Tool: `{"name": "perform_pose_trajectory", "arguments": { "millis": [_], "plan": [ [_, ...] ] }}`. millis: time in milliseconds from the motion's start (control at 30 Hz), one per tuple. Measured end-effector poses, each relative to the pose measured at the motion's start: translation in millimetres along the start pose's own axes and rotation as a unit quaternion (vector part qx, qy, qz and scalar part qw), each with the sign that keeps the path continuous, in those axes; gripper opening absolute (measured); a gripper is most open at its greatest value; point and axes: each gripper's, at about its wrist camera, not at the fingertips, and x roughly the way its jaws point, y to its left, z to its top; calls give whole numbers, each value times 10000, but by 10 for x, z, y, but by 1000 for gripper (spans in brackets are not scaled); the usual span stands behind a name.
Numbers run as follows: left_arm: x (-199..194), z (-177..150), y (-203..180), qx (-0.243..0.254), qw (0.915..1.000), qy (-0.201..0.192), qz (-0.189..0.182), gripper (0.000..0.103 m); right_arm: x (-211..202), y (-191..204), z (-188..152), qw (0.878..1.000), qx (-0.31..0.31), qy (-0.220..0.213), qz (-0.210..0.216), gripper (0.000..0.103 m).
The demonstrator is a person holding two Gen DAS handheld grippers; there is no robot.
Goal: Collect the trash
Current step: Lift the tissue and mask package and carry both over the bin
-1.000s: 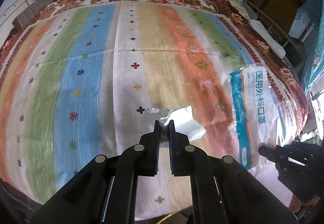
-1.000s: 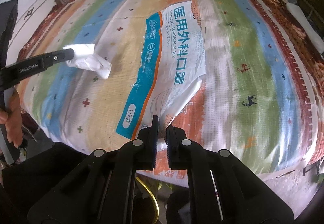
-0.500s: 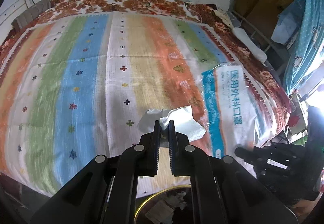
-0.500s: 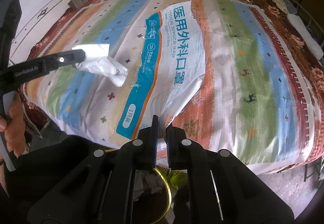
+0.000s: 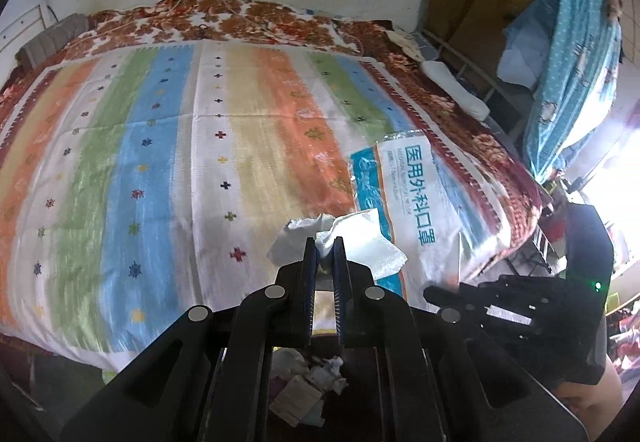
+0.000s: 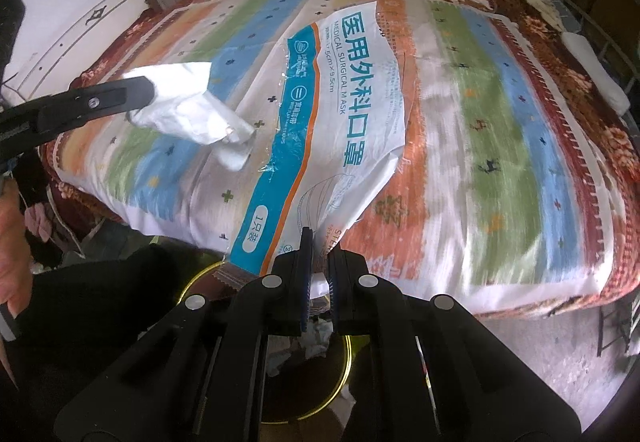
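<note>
**Both grippers carry trash above the bin**

Here the left gripper (image 5: pixel 325 242) has its 2 fingers pinched almost together on a crumpled white tissue (image 5: pixel 352 242), which fans out past the tips to the right. In the right wrist view the same tissue (image 6: pixel 192 114) hangs from the left gripper's finger (image 6: pixel 108 96), lifted off the striped blanket (image 6: pixel 480 130) that covers the bed.

The right gripper (image 6: pixel 318 242) is likewise closed down to a narrow gap, clamping the lower edge of a surgical mask wrapper (image 6: pixel 344 114), a white and blue plastic sleeve printed "MEDICAL SURGICAL MASK". The wrapper rises from the fingers in front of the blanket; whether its far end rests on the fabric cannot be told. From the left wrist view the wrapper (image 5: pixel 412 194) stands just right of the tissue, with the right gripper (image 5: pixel 440 292) at its bottom corner.

Below both grippers sits a trash bin with a gold rim (image 6: pixel 348 362), off the near edge of the bed, already holding scraps of paper (image 5: pixel 308 390).
</note>
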Motion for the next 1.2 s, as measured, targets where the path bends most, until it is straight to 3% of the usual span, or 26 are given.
{"name": "perform_pose_trajectory", "arguments": {
  "millis": [533,967,1200],
  "plan": [
    [-148,-658,-283,336,9989,257,-207,7,-186,265,-677,9996,-185,14,193,6],
    [-200,-1077,-259,275,9983,475,-182,7,-75,383,-1059,9984,-363,429,28,6],
    [-112,-1286,-193,147,9973,708,102,7,60,524,-1243,9951,-594,779,-96,6]
  ]
}}
